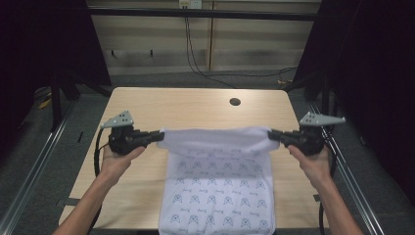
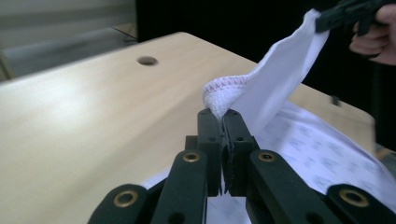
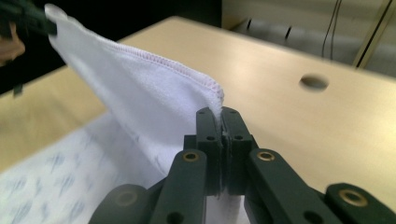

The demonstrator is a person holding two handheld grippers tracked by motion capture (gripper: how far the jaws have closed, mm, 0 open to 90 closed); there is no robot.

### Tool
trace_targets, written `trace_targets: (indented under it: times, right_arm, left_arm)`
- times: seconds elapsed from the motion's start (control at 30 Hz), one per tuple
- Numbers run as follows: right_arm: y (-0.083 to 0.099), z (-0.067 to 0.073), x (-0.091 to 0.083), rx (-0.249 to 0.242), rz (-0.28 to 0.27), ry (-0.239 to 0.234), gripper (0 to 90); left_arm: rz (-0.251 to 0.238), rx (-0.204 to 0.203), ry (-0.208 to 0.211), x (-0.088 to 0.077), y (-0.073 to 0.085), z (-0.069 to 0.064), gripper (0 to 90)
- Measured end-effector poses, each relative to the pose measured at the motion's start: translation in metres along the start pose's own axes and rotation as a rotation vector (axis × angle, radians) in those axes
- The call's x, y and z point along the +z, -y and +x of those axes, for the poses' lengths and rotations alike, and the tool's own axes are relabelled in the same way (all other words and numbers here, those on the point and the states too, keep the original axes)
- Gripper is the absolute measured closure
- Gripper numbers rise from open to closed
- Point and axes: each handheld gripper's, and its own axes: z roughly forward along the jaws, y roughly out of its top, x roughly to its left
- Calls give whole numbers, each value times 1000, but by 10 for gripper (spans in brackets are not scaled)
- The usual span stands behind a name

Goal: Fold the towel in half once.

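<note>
Jaws of the left gripper (image 1: 159, 135) and the right gripper (image 1: 270, 133) are pressed together, each pinching one far corner of a white patterned cloth (image 1: 218, 188). The stitched hem (image 3: 163, 63) is lifted and stretched between them above the wooden table (image 1: 195, 105). The cloth's near part lies flat, reaching the table's near edge.

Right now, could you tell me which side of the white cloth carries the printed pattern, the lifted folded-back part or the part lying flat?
The flat part of the cloth, lying on the table, carries the small printed motifs; the lifted strip between the left gripper and right gripper shows plain white.
</note>
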Motion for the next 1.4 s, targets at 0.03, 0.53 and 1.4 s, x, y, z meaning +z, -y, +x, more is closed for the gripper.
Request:
trace_targets:
  times: [0.03,0.53,1.4]
  right_arm:
    - [10,7,-2,1,16,-10,881]
    - [130,59,3,92,317,-125,880]
    - [116,30,43,48,390,1,882]
  left_arm:
    - [21,0,8,-1,9,-5,879]
    - [297,-66,146,16,106,-51,877]
    - [361,-5,-51,69,92,-5,880]
